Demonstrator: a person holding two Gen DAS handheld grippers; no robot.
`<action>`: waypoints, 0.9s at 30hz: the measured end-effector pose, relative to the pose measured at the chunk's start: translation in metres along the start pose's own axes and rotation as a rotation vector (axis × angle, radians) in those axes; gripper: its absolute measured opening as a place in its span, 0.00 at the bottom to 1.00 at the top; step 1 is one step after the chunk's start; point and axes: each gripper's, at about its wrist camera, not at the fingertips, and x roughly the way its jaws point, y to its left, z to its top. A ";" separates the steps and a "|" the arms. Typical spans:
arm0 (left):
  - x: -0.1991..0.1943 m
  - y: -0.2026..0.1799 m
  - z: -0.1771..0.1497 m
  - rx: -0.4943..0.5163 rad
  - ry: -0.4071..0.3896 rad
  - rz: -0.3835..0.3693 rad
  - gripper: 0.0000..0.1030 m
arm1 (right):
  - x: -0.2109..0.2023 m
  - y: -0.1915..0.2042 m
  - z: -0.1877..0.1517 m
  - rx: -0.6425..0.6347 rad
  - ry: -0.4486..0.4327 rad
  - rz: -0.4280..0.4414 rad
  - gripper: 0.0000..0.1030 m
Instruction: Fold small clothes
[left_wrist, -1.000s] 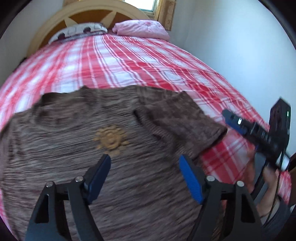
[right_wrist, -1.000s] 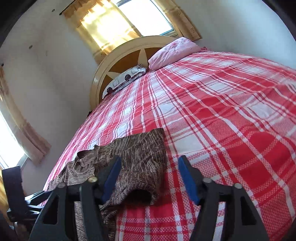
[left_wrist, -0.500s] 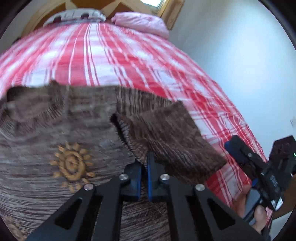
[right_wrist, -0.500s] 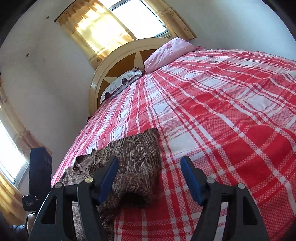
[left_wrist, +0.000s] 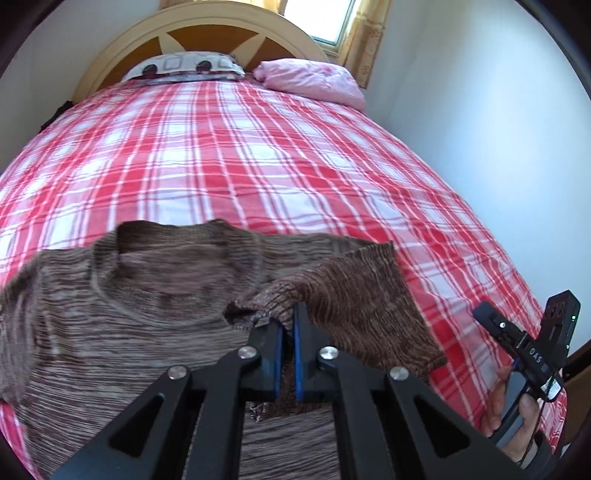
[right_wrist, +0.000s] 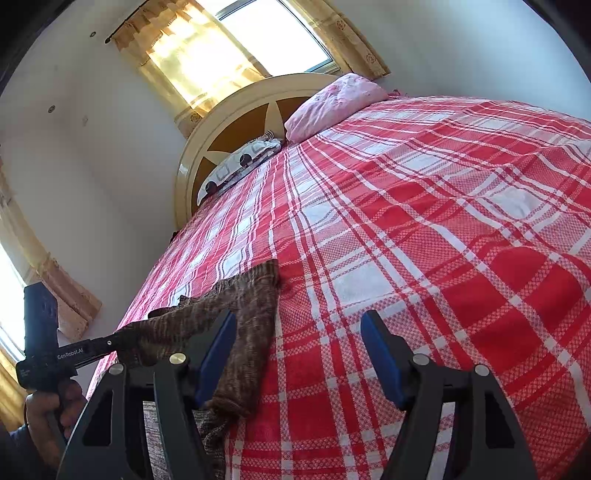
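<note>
A brown striped knit sweater (left_wrist: 129, 314) lies flat near the front of the red plaid bedcover (left_wrist: 258, 155), neck hole toward the headboard. My left gripper (left_wrist: 288, 325) is shut on the edge of its right sleeve (left_wrist: 354, 295), which is pulled up off the body into a raised flap. In the right wrist view the same sleeve (right_wrist: 251, 302) slopes up toward the left gripper (right_wrist: 123, 338), held in a hand at the left edge. My right gripper (right_wrist: 299, 332) stands open just right of the sleeve, with only bedcover between its fingers. It also shows at the right of the left wrist view (left_wrist: 484, 315).
A pink pillow (left_wrist: 314, 79) and a patterned pillow (left_wrist: 184, 66) lie against the round wooden headboard (left_wrist: 199, 26). A white wall (left_wrist: 480, 147) runs along the bed's right side. A curtained window (right_wrist: 258, 37) sits above the headboard. The plaid cover stretches bare beyond the sweater.
My left gripper went from wide open over the sweater to shut on the sleeve edge, then drew the sleeve up and across. The right gripper stayed open and hardly moved.
</note>
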 end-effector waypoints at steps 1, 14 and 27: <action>0.001 0.001 0.001 -0.002 0.000 0.002 0.04 | 0.001 0.000 0.000 -0.002 0.003 -0.001 0.68; 0.017 0.030 -0.022 0.015 0.028 0.095 0.06 | 0.011 0.007 -0.002 -0.044 0.049 -0.007 0.68; 0.035 0.061 -0.017 -0.129 0.008 -0.074 0.56 | 0.014 0.012 -0.003 -0.069 0.052 -0.028 0.69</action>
